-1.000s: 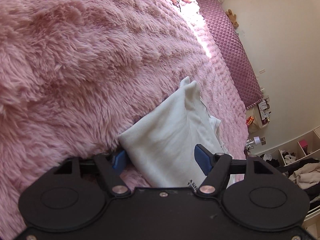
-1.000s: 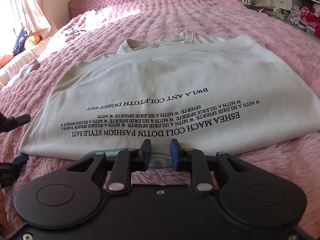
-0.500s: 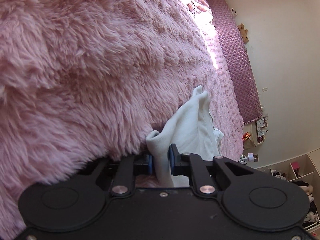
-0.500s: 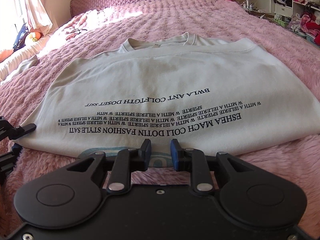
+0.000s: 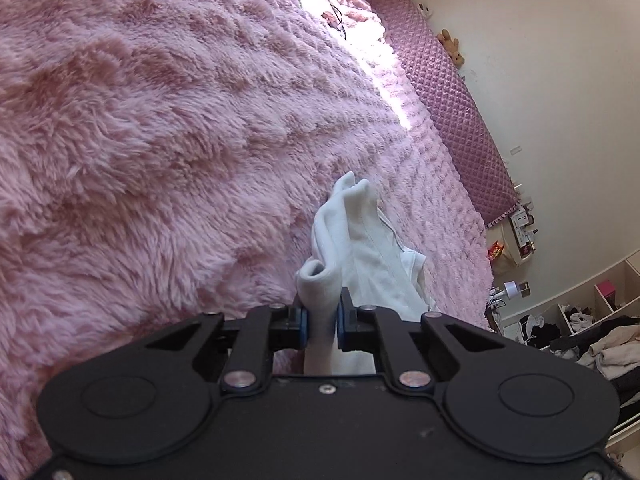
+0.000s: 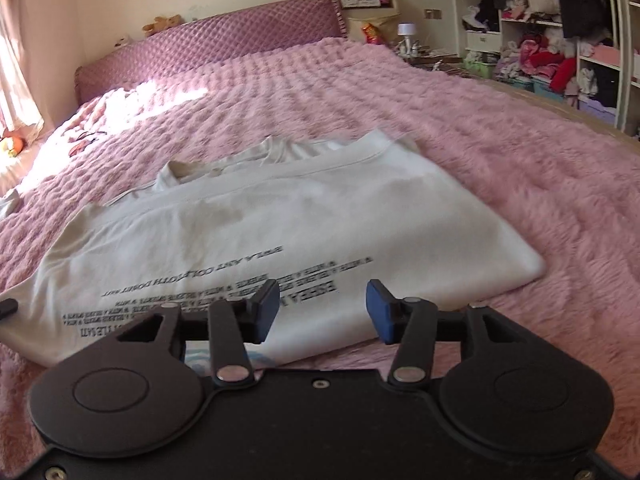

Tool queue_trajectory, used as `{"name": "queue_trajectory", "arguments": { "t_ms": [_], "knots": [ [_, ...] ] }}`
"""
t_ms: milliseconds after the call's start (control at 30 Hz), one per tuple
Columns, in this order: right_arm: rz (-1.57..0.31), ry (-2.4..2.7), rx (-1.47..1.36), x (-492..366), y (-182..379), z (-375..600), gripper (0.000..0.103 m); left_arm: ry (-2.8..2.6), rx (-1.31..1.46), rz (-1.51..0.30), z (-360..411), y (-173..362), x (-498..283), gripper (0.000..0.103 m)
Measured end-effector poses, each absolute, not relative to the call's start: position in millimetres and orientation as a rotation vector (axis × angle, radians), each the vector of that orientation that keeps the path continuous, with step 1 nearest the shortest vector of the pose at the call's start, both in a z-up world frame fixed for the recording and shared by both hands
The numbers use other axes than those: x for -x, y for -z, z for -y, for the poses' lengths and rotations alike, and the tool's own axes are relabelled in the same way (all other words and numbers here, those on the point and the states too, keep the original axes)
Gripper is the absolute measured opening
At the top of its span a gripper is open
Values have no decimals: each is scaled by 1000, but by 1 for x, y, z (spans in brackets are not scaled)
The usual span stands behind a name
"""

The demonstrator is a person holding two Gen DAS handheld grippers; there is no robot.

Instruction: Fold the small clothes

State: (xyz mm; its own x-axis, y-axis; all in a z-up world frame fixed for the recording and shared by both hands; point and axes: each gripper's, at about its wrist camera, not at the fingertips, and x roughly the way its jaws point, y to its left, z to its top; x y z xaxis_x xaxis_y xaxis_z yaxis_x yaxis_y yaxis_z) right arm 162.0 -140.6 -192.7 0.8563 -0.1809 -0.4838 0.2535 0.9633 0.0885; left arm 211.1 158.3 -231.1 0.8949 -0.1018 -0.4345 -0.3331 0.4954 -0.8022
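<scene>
Left claw pinches bunched edge of white T-shirt, lifted off pink plush blanket.

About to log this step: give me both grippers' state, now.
Left gripper: shut on a bunched edge of the white T-shirt.
Right gripper: open, jaws just opened, above the shirt, gripping nothing.
</scene>
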Motion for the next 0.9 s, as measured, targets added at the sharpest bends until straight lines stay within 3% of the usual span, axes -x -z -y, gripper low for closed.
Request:
{"name": "queue_trajectory", "arguments": {
  "t_ms": [367,633,800,867,900],
  "knots": [
    [-506,440,-262,-151,192,225,48,132,1015,-395,-97,177,-250,8],
    [-500,417,-292,-150,185,242,48,491,1007,-445,9,152,-291,8],
    [-519,420,-285,-147,186,254,48,611,928,-681,98,196,-328,10],
    [-534,424,-297,-144,188,260,48,617,867,-851,126,227,-346,18],
    [-537,421,-302,-142,187,262,48,628,854,-966,138,243,-355,28]
  ]
}}
